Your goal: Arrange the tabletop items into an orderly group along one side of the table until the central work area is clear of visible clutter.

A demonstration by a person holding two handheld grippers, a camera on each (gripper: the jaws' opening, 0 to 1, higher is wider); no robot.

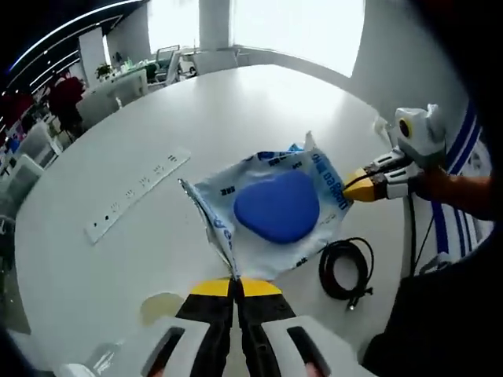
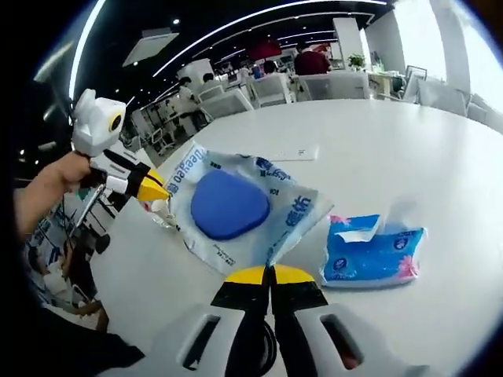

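Observation:
A clear plastic bag [image 1: 259,177] with blue print holds a flat rounded blue object [image 1: 277,206] and is stretched just above the white table [image 1: 236,102]. My left gripper [image 1: 234,280] is shut on the bag's near corner. My right gripper [image 1: 350,188] comes in from the right, shut on the opposite edge. In the right gripper view the same bag [image 2: 283,208] and blue object [image 2: 228,204] lie ahead, with my right gripper [image 2: 269,272] shut on a corner. There the left gripper [image 2: 159,191], held by a hand, is shut on the far-left edge.
A coiled black cable [image 1: 346,269] lies right of the bag. A blue tissue pack [image 2: 373,251] sits on the table close to the bag. A white power strip [image 1: 137,192] runs flush in the tabletop. A pale round spot [image 1: 161,306] is near my left jaws. Chairs stand beyond the table.

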